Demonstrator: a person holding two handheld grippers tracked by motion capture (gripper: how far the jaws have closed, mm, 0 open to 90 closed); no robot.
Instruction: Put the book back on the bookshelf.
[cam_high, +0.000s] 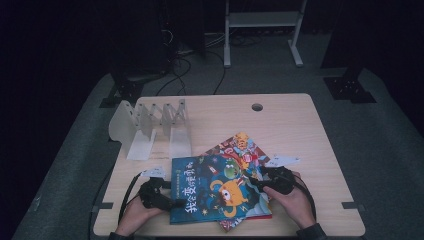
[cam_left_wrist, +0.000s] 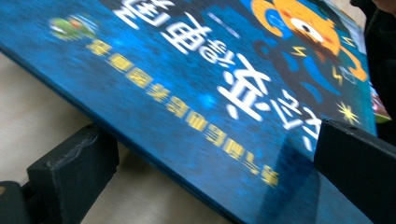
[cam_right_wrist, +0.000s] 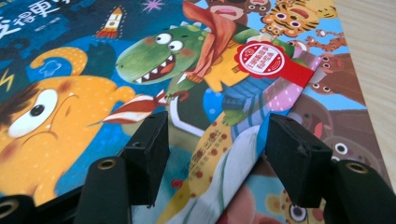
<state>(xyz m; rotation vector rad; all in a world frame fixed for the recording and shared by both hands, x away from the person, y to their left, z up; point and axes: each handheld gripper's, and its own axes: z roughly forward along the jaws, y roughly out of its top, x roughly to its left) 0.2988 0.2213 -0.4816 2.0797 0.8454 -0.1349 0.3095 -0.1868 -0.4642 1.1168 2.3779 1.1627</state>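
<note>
A blue picture book (cam_high: 215, 192) with an orange monster lies on top of a second, many-coloured book (cam_high: 242, 145) at the table's front. My left gripper (cam_high: 175, 202) is at the blue book's left edge. In the left gripper view that book (cam_left_wrist: 210, 93) runs slanted through my left gripper (cam_left_wrist: 212, 140), one jaw under the edge and one over the cover, wide apart. My right gripper (cam_high: 256, 183) is at the book's right edge. In the right gripper view my right gripper (cam_right_wrist: 217, 128) is open over the blue book's (cam_right_wrist: 70, 116) slightly raised right edge, with the lower book (cam_right_wrist: 336, 84) beyond.
A white folding book rack (cam_high: 150, 125) stands at the back left of the wooden table (cam_high: 300, 130), which has a cable hole (cam_high: 257, 107) near its far edge. Cables, black stands and a white frame (cam_high: 262, 30) are on the floor beyond.
</note>
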